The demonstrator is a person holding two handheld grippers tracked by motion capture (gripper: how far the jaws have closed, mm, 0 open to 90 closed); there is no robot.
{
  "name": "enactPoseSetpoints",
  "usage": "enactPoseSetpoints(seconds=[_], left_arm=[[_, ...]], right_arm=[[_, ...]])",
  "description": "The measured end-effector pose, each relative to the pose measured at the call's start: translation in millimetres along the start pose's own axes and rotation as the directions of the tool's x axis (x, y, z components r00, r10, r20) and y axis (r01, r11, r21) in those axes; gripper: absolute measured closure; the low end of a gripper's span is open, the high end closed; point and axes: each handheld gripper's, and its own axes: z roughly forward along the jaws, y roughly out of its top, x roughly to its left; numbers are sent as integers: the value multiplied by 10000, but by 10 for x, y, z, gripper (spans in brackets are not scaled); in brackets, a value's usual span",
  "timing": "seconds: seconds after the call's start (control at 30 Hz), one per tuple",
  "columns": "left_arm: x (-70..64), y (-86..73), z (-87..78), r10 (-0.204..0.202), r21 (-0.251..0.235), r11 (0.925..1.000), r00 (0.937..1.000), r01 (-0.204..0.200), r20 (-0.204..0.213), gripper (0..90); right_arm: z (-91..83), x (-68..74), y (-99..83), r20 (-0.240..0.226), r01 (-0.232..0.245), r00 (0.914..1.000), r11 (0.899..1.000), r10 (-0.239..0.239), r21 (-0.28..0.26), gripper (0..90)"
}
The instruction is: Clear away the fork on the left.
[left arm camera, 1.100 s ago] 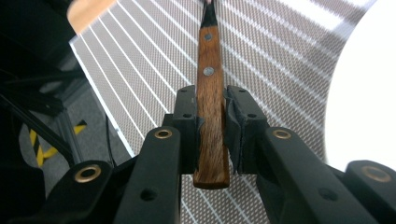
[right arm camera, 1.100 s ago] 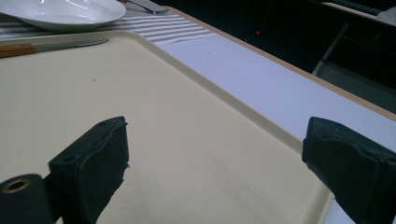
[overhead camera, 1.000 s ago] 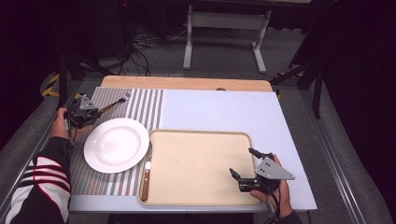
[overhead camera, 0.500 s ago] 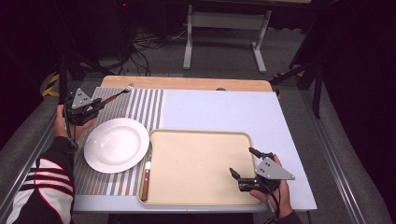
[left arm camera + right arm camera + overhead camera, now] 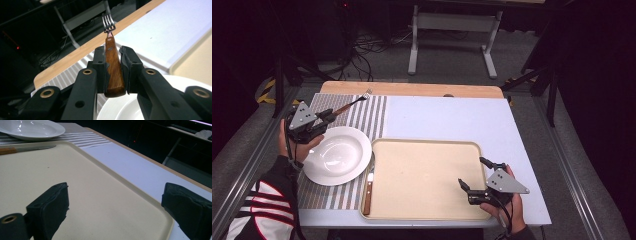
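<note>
I've got the fork clamped by its wood handle in the left gripper, just behind the plate. Right gripper slack-jawed (idle). Risk: end-only grip, fork could pivot & drop.

Brown-handled fork, white plate, beige tray, grey-striped mat.

The left gripper is held up at the far left, its jaws clamped tight and aimed away from the person, with the left hand wrapped round its grip and a striped sleeve below. The right gripper sits low at the near right in the right hand, jaws spread wide and pointing left.
</note>
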Motion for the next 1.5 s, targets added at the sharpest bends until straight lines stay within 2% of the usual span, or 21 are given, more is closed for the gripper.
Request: enactPoseSetpoints(seconds=[0.07, 0.13, 0.2, 0.3, 0.33, 0.53, 0.77, 0.93, 1.03, 1.07, 1.17, 1.2, 1.33, 1.37, 1.5], left_arm=[[-65, 35, -21, -1, -228, 9997, 9998, 5, 174, 759], [-154, 64, -37, 165, -395, 9991, 9994, -153, 305, 759], [-199, 73, -40, 202, -455, 9988, 9991, -186, 360, 759], [-345, 92, -64, 325, -635, 9976, 9976, -286, 613, 759], [-438, 101, -76, 496, -659, 9968, 9964, -451, 690, 759], [-758, 160, -107, 941, -748, 9935, 9893, -860, 1120, 759], [-974, 211, -168, 1227, -908, 9899, 9787, -1088, 1649, 759], [-1120, 196, -202, 1391, -889, 9884, 9695, -1233, 2018, 759], [-1231, 182, -221, 1628, -783, 9858, 9613, -1488, 2222, 758], [-1277, 175, -226, 1729, -687, 9845, 9561, -1611, 2365, 758], [-1381, 159, -237, 1952, -582, 9807, 9481, -1865, 2510, 758], [-1381, 159, -237, 1952, -582, 9807, 9481, -1865, 2510, 759], [-1521, 130, -249, 2197, -526, 9755, 9347, -2136, 2794, 758], [-1521, 130, -249, 2197, -526, 9755, 9347, -2136, 2794, 758], [-1619, 93, -227, 2312, -288, 9720, 9260, -2334, 2984, 758]], right_arm=[[1, 0, 2, 48, 49, 10000, 10000, -50, 67, 81], [-3, -1, 1, -5, 39, 10000, 10000, -39, 41, 81], [-5, 0, 1, 9, 42, 10000, 10000, -42, 34, 81], [-9, 10, 4, 45, 120, 9999, 9999, -120, 40, 81], [-8, 12, 6, 69, 135, 9999, 9999, -135, 53, 81], [-2, 32, 18, 57, 230, 9997, 9997, -230, 52, 81], [-16, 29, 15, 89, 211, 9997, 9998, -211, 44, 81], [-27, 30, 10, 103, 236, 9997, 9997, -236, 54, 81], [-37, 28, 10, 121, 243, 9996, 9997, -244, 36, 80], [-41, 28, 11, 140, 250, 9996, 9997, -251, 30, 81], [-51, 29, 12, 141, 259, 9996, 9997, -259, 17, 81], [-51, 29, 12, 141, 259, 9996, 9997, -259, 17, 81], [-56, 30, 10, 157, 296, 9994, 9996, -296, 9, 81], [-57, 30, 10, 161, 289, 9995, 9996, -289, 7, 80], [-60, 30, 8, 154, 298, 9994, 9996, -298, 4, 81]])
